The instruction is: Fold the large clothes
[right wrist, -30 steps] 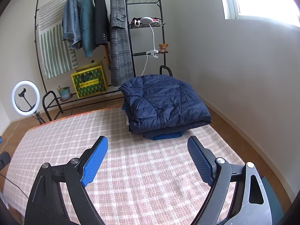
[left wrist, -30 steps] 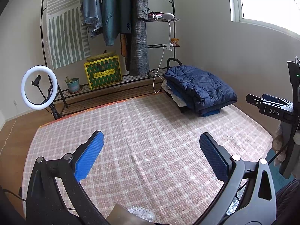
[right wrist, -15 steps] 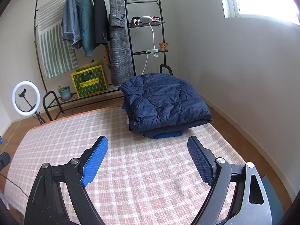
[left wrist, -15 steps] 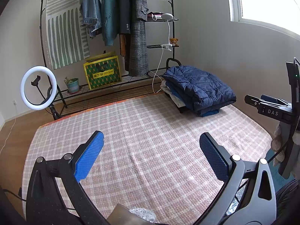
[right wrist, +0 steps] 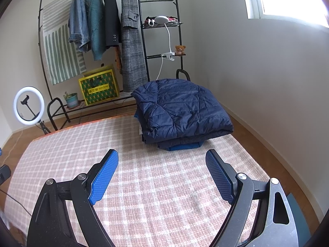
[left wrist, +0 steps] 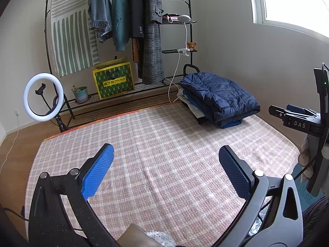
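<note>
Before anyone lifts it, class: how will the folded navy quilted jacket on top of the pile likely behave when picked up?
The navy quilted jacket looks puffy, so probably light for its bulk. Its soft folds would likely flop open if gripped at one edge. The smooth shell may be slippery.

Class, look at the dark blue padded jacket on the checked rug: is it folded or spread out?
Folded. The jacket lies as a compact, layered bundle on top of a pile of other clothes.
</note>
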`<action>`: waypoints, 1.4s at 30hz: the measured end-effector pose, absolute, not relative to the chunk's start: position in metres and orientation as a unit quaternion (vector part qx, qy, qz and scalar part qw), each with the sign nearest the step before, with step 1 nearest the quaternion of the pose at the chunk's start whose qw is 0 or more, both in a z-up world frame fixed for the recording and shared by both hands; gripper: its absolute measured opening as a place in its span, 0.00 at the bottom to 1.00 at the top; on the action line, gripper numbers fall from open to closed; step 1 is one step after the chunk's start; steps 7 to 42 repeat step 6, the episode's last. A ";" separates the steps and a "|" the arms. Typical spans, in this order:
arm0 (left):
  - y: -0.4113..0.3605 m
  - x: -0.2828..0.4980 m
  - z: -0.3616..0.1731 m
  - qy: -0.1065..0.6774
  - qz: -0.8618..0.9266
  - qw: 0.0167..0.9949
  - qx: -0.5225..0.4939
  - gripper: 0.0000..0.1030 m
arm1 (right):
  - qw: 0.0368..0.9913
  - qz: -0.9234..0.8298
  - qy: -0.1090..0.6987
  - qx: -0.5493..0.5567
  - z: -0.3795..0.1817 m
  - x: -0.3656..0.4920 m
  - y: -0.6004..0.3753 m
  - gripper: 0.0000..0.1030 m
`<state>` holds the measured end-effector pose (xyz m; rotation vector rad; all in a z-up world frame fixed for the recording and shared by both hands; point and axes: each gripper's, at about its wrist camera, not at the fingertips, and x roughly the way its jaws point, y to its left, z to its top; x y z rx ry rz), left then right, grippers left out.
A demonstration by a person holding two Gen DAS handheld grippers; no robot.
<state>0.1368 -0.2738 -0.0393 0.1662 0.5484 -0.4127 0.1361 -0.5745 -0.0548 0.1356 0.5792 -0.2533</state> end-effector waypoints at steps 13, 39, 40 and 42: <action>-0.276 0.139 -0.035 0.274 -0.204 0.937 0.075 1.00 | 0.948 -0.127 0.285 0.069 -0.057 0.136 -0.576 0.84; -0.276 0.139 -0.035 0.274 -0.204 0.937 0.075 1.00 | 0.948 -0.127 0.285 0.069 -0.057 0.136 -0.576 0.84; -0.276 0.139 -0.035 0.274 -0.204 0.937 0.075 1.00 | 0.948 -0.127 0.285 0.069 -0.057 0.136 -0.576 0.84; -0.276 0.139 -0.035 0.274 -0.204 0.937 0.075 1.00 | 0.948 -0.127 0.285 0.069 -0.057 0.136 -0.576 0.84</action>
